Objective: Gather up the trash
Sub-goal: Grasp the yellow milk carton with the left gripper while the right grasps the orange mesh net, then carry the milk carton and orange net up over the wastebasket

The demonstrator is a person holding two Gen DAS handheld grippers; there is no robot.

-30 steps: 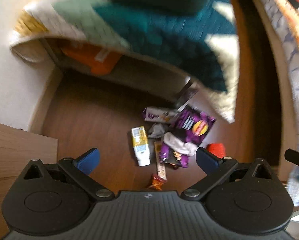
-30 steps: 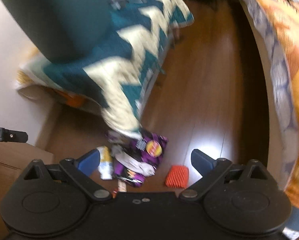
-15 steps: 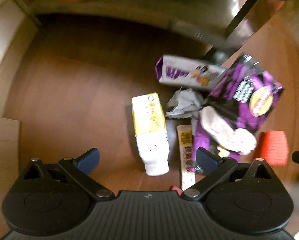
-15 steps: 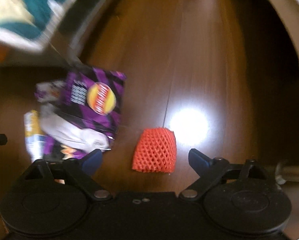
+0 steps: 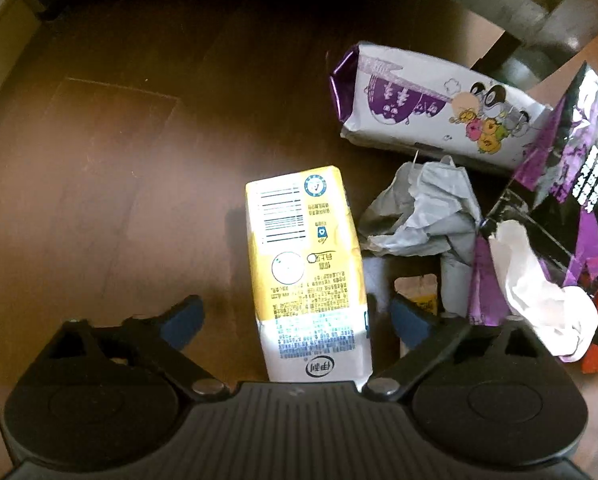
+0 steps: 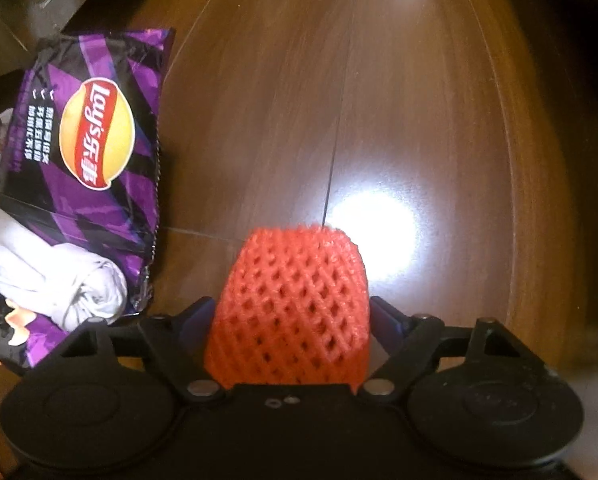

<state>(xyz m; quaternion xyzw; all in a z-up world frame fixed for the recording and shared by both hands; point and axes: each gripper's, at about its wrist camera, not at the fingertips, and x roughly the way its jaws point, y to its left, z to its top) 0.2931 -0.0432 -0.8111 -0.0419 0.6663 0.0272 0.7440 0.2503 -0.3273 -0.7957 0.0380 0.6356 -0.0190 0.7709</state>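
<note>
We close left gripper (image 5: 295, 316) jaws, still apart, squarely round yellow carton (image 5: 305, 264); right gripper (image 6: 289, 318) closing gently round red foam net (image 6: 289, 308) beside chip bag (image 6: 87, 152), not yet pinching.

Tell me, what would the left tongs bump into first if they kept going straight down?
Probably the yellow milk carton: it lies on the floor between the closing fingers of the left tongs. Neither pad seems to touch it yet, though depth is hard to judge.

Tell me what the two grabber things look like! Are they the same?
Nearly twins. The left tool has a black body with a ribbed top plate, two big round discs, black linkage arms joined by silver pins, and blue fingertips. The right tool has the same black discs, arms, silver pins and blue tips, but a smooth plate with two small screws. No cables or sleeves show.
</note>
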